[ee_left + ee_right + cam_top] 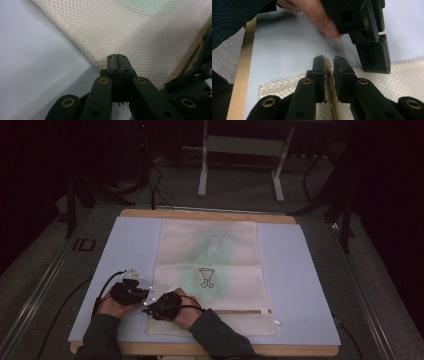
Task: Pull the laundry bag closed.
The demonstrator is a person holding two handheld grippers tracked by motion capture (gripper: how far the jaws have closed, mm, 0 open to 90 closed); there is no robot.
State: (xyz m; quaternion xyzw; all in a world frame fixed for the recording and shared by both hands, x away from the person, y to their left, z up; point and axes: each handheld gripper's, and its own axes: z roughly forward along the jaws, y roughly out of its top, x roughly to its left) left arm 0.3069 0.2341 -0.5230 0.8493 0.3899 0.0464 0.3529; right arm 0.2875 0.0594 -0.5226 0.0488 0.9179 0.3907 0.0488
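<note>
Holding the mesh bag (210, 270) at its near left corner, you have both grippers crowded together by the near left part of the blue mat (300, 270). Your left gripper (117, 57) is fully closed on the bag's corner edge. Your right gripper (329, 60) has its jaws nearly closed around the tan zipper strip (332, 87); whether the pads press on it or only flank it, I cannot tell. The bag lies flat down the middle of the mat, its far end near the far edge.

The risk, in my judgement: pull with the right before it truly bites and the strip slips out, or the mesh bunches because the left corner is your only anchor. The two grippers could also knock together.

Count: one bag, one mat, one zipper strip, two grippers.
</note>
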